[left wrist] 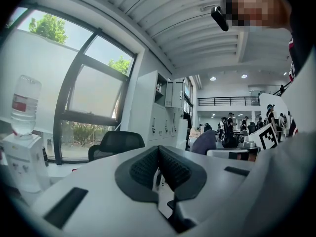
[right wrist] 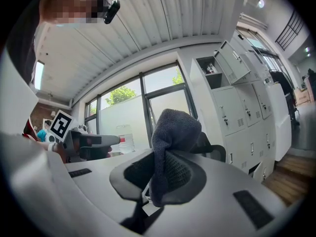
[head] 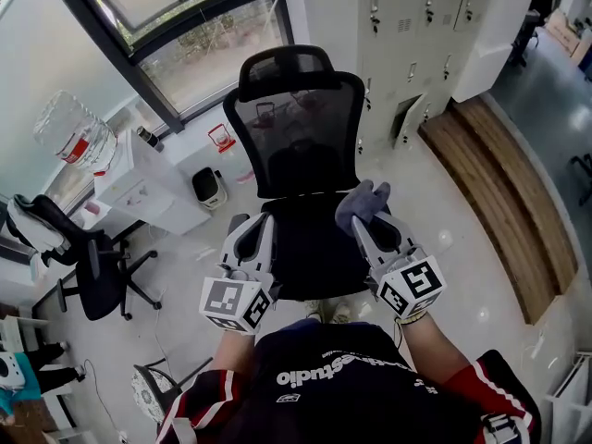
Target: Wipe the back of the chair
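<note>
- Upper right of the head view: white lockers [head: 407, 26]. Upper left: window [head: 185, 26].
- Frame centre: black mesh chair [head: 301, 146], seat toward the person, backrest upright, long axis running up-frame to the headrest.
- Left edge: second chair [head: 92, 266] and water dispenser [head: 139, 183], well apart from it.
- Left gripper [head: 252, 228]: jaws closed together, holding nothing.
- Right gripper [head: 363, 222]: jaws clamped on grey cloth [head: 363, 200], over the seat.

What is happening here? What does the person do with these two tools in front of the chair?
A person faces a black office chair with a gripper in each hand. The right gripper is shut on a grey cloth, which sticks up from its jaws. The left gripper is shut and holds nothing. Both are held low before the mesh back; the cloth does not seem to touch it yet.
</note>
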Available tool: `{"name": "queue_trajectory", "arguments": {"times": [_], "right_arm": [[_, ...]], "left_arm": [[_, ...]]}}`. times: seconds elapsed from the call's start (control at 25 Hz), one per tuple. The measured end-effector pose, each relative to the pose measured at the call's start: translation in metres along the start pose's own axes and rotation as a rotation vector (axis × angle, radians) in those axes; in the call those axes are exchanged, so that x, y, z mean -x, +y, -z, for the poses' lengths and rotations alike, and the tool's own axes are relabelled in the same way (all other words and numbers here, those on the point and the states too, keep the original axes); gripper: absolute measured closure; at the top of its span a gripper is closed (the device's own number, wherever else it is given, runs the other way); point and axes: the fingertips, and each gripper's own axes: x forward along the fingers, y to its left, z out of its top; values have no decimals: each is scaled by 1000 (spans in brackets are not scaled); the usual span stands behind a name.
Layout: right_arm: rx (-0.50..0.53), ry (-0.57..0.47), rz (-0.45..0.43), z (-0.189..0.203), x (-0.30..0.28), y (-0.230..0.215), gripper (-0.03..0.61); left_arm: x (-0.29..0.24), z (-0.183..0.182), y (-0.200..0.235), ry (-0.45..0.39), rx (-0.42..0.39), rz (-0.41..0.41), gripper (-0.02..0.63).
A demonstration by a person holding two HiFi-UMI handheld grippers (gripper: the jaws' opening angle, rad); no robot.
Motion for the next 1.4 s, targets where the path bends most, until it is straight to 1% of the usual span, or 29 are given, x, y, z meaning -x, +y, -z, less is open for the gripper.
{"name": "queue_trajectory", "arguments": {"times": [0.24, 0.44, 0.52, 0.64, 0.76, 0.96, 1.2, 1.4], "right_arm": [[22, 30, 17, 5, -24, -4, 517], [26, 48, 50, 3, -60, 6, 517], [34, 48, 79, 3, -74, 9, 517], [28, 36, 138, 6, -98, 7, 517], [13, 41, 177, 8, -115, 15, 517], [40, 57, 211, 12, -137, 34, 517], [44, 81, 249, 23, -155, 55, 517], [64, 94, 270, 21, -164, 63, 517]], "left_arm": [[-17, -1, 22, -15, 32, 29, 591], [-25, -3, 60, -9, 62, 57, 591], [-29, -3, 78, -11, 65, 78, 591], [-34, -5, 104, -11, 42, 102, 591], [-30, -9, 130, -11, 32, 117, 591], [-17, -13, 169, -33, 42, 129, 591], [-2, -5, 200, -46, 85, 151, 591], [8, -11, 212, -61, 96, 166, 591]]}}
